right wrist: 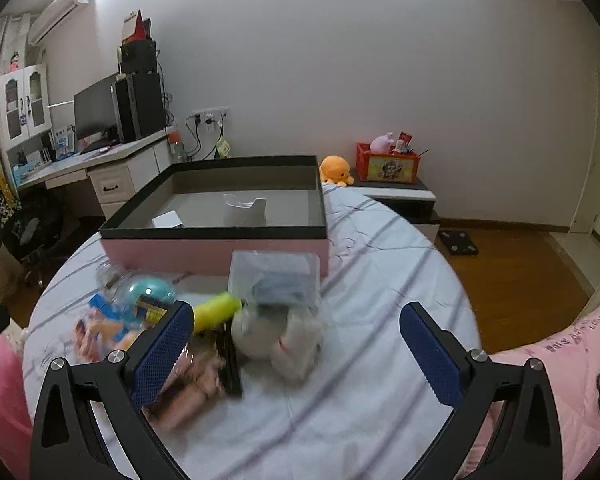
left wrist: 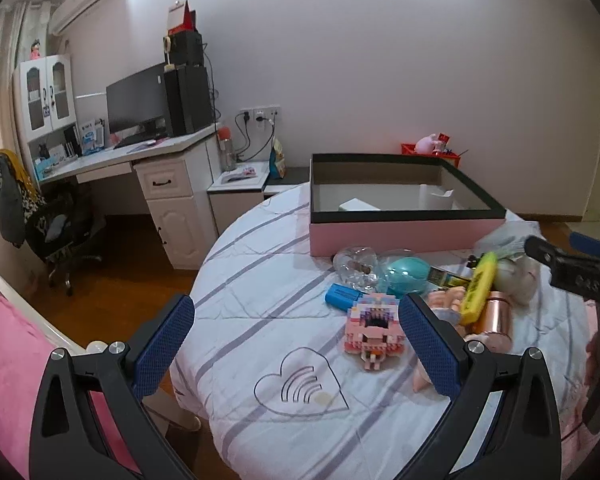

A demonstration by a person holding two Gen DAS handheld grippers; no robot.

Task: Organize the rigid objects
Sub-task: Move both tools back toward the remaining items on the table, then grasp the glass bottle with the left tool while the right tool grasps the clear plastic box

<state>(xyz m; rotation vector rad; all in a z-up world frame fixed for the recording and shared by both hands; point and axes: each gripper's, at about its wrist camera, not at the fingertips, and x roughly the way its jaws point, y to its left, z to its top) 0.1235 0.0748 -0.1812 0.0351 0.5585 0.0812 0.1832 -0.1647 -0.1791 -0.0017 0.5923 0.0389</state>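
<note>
A pink box with a black rim (left wrist: 400, 234) (right wrist: 216, 248) stands open at the far side of the round table. In front of it lies a pile: a pink block model (left wrist: 372, 330), a blue case (left wrist: 342, 297), a teal ball (left wrist: 405, 276) (right wrist: 150, 294), a clear glass bottle (left wrist: 354, 266), a yellow highlighter (left wrist: 478, 286) (right wrist: 216, 312), a copper cylinder (left wrist: 496, 316), a white plush toy (right wrist: 284, 338) and a clear plastic bag (right wrist: 276, 276). My left gripper (left wrist: 296, 346) is open above the table, just left of the block model. My right gripper (right wrist: 296, 354) is open, with the plush toy between its fingers, untouched.
The table wears a white striped cloth (left wrist: 260, 312) with a heart outline (left wrist: 300, 384). Pink bedding (right wrist: 560, 368) lies at both sides. A desk with a monitor (left wrist: 136, 104) stands at the left wall, and a red crate (right wrist: 388, 164) sits on a low cabinet behind.
</note>
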